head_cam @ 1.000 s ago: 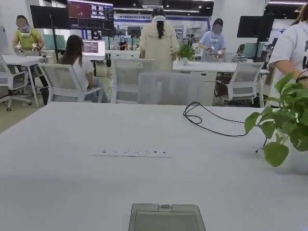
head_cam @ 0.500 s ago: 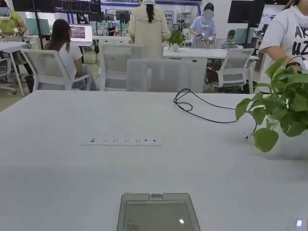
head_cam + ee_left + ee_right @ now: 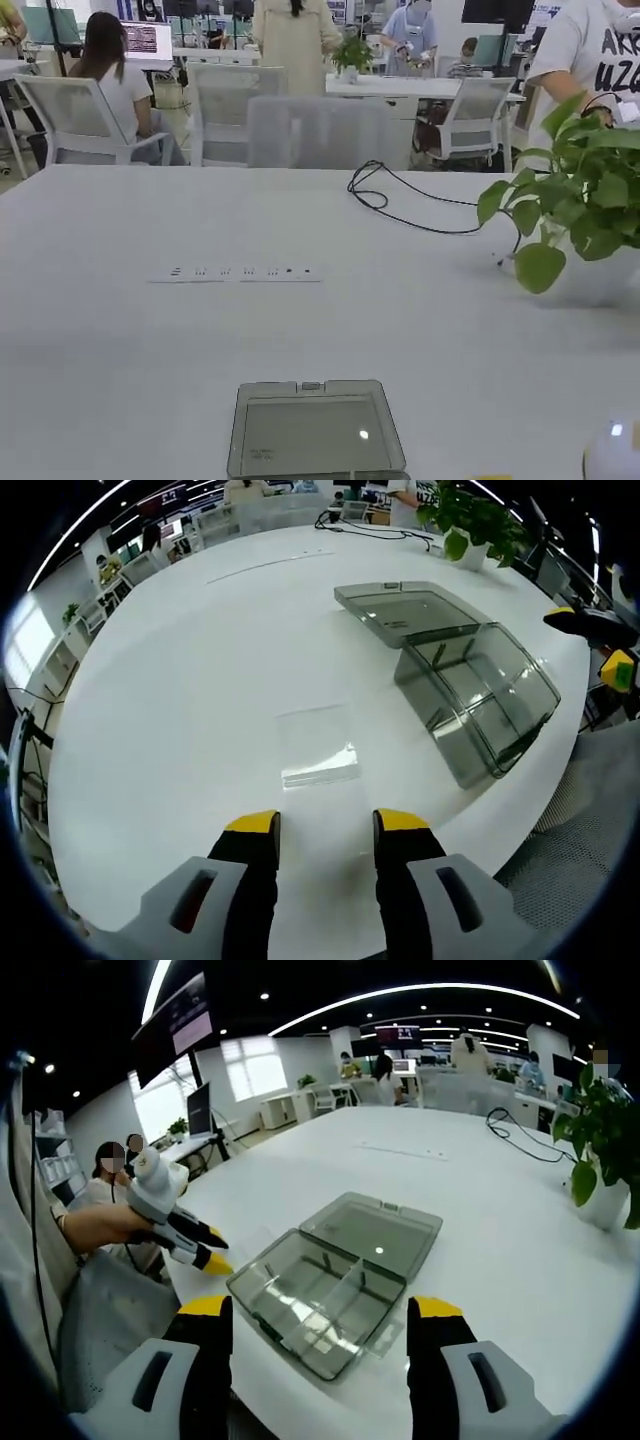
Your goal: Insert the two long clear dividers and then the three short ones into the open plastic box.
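- Box (image 3: pixel 318 1300) lies open near front edge of bench (image 3: pixel 170 680), base toward person, lid (image 3: pixel 372 1228) folded back flat behind it. Lid also seen at bottom of head view.
- Inner lines are seen in base. Whether moulded ribs/slots or seated dividers cannot be told.
- Clear dividers (image 3: pixel 318 745) lie flat on bench as a thin stack, to person's left of box, well apart from it, straight ahead of left gripper (image 3: pixel 325 825). Count and long vs short not resolvable.
- Left gripper: jaws apart, nothing between them; held at bench edge, short of stack.
- Right gripper (image 3: pixel 320 1308): jaws spread wide, empty, aimed at box base from front edge.
- Step judged: start of task, first long divider not yet picked.
- Handling (judgement): dividers prob. v. light, thin, stiff but brittle plastic. Smooth faces, so slippery; sheets likely to cling together or slide off each other.
- Little edge is offered to jaws while stack lies flat. Top piece is prob. best slid toward bench edge or tipped up, then pinched near mid of one long edge, leaving opposite edge free for slots.
- Light grip advised; excess squeeze could bow or crack a piece.
- Box also judged light; may skate on smooth top when a divider is pressed in, so bracing a wall w/ other gripper is advised.
- Potted plant (image 3: pixel 580 200) and cable (image 3: pixel 400 195) noted at far side, well clear of work.
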Motion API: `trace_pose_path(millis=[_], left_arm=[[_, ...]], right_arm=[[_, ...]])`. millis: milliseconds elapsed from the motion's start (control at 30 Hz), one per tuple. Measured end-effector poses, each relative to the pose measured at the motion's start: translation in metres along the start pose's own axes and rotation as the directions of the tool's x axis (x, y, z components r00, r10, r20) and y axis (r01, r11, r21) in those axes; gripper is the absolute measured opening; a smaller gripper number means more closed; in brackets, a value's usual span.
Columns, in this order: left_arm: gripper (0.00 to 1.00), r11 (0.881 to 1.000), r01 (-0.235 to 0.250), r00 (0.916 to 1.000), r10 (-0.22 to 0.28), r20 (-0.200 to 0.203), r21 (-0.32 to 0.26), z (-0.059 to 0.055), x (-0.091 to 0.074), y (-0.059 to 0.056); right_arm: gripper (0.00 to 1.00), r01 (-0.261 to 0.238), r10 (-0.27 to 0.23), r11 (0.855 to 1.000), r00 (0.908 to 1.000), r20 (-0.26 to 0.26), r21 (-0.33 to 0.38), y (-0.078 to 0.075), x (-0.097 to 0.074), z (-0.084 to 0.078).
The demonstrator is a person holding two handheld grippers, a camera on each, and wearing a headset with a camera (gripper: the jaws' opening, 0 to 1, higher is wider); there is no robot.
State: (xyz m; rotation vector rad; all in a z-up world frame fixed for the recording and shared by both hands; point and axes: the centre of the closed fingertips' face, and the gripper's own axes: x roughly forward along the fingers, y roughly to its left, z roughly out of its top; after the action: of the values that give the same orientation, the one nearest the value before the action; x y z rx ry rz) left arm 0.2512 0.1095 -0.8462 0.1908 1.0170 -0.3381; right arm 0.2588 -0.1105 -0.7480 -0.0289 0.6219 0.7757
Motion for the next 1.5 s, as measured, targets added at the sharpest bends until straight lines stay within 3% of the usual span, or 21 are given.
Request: trace_pose_path(millis=[200, 333, 500, 633, 700, 800, 933, 1067, 1167, 1267, 1367, 1500], left_arm=[[0.35, 1.000, 0.005, 0.9999, -0.005, -0.013, 0.006, 0.000, 0.000, 0.000], [0.33, 1.000, -0.003, 0.9994, 0.003, -0.033, -0.023, 0.001, 0.001, 0.002], [0.32, 1.000, -0.005, 0.9984, 0.005, -0.056, -0.007, 0.001, 0.001, 0.002], [0.30, 0.999, -0.009, 0.9990, 0.007, -0.044, -0.042, 0.003, 0.000, 0.002], [0.30, 0.998, 0.007, 0.9983, -0.011, -0.057, -0.070, 0.000, 0.000, 0.000], [0.30, 0.999, -0.023, 0.9985, 0.021, -0.051, -0.037, 0.000, -0.001, 0.002], [0.30, 0.996, -0.012, 0.9998, 0.013, 0.014, -0.085, 0.010, -0.007, -0.002], [0.30, 0.993, -0.008, 0.9978, 0.016, 0.065, -0.120, 0.018, -0.014, -0.003], [0.30, 0.988, -0.005, 0.9897, 0.027, 0.141, -0.152, 0.030, -0.023, -0.002], [0.30, 0.977, 0.050, 0.9727, -0.001, 0.232, -0.205, 0.043, -0.031, -0.007], [0.30, 0.966, 0.109, 0.9472, -0.029, 0.319, -0.235, 0.053, -0.040, -0.015], [0.30, 0.966, 0.143, 0.9260, -0.053, 0.374, -0.217, 0.058, -0.046, -0.027]], right_arm=[[0.71, -0.003, 0.003, 1.000, 1.0000, 0.004, 0.020, 0.001, 0.001, 0.000], [0.71, 0.001, -0.001, 1.000, 1.0000, -0.002, 0.020, 0.001, 0.001, -0.001], [0.70, 0.006, -0.006, 0.999, 1.0000, 0.001, 0.039, -0.001, 0.000, -0.001], [0.70, 0.013, -0.013, 0.998, 0.9999, -0.002, 0.064, -0.005, 0.000, -0.002], [0.70, 0.018, -0.018, 0.998, 0.9998, 0.001, 0.067, -0.006, -0.001, -0.002], [0.70, 0.016, -0.016, 0.997, 0.9999, 0.002, 0.070, -0.006, -0.001, 0.000], [0.70, 0.011, -0.011, 0.997, 0.9999, 0.007, 0.074, -0.004, 0.000, 0.003], [0.69, -0.025, 0.023, 0.993, 0.9995, 0.023, 0.114, 0.003, 0.003, 0.009], [0.67, -0.049, 0.042, 0.988, 0.9979, 0.050, 0.149, 0.008, 0.004, 0.018], [0.64, -0.065, 0.052, 0.982, 0.9959, 0.074, 0.180, 0.012, 0.006, 0.026], [0.61, -0.082, 0.061, 0.975, 0.9925, 0.106, 0.208, 0.016, 0.009, 0.036], [0.57, -0.124, 0.091, 0.962, 0.9855, 0.143, 0.242, 0.025, 0.015, 0.045]])
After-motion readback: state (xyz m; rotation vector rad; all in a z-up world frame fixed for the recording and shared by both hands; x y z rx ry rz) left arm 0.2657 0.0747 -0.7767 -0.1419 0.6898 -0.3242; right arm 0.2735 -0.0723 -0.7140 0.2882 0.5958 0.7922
